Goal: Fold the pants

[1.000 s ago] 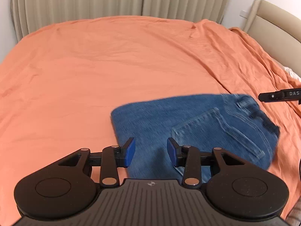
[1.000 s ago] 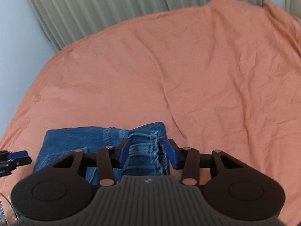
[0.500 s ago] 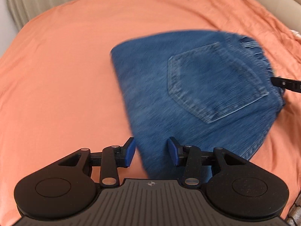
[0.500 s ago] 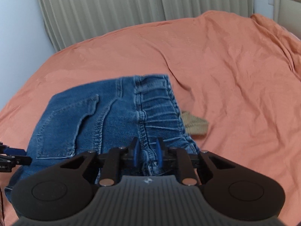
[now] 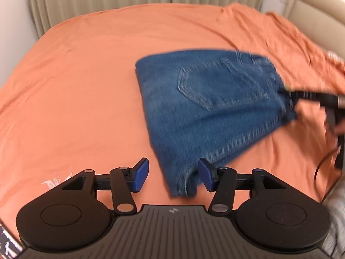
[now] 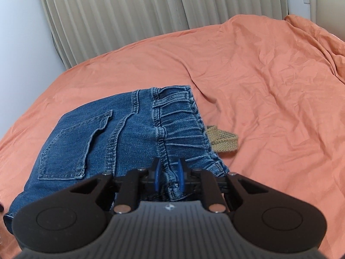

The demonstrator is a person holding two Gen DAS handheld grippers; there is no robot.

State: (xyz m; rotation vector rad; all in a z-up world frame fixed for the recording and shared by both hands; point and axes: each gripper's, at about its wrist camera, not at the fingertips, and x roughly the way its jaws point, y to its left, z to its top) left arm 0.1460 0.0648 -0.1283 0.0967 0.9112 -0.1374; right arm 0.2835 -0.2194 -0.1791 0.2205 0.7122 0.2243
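Observation:
Folded blue jeans (image 5: 207, 112) lie on the orange bed sheet (image 5: 75, 86), back pocket up. My left gripper (image 5: 172, 176) is open, and the near corner of the jeans sits between its blue pads, untouched. My right gripper (image 6: 169, 176) is shut on the jeans' waistband (image 6: 179, 127) and holds that edge a little raised. In the left wrist view the right gripper (image 5: 310, 96) shows at the jeans' right edge. A tan woven belt (image 6: 224, 140) pokes out beside the waistband.
Beige curtains (image 6: 151, 10) hang behind the bed. A padded headboard (image 5: 312, 4) stands at the right. Grey fabric (image 5: 336, 205) and a dark cable (image 5: 323, 161) lie at the lower right edge of the left wrist view.
My right gripper closed on the waistband and lifted it. The jeans shifted on the sheet. My left gripper stayed open and drew back toward the jeans' near corner.

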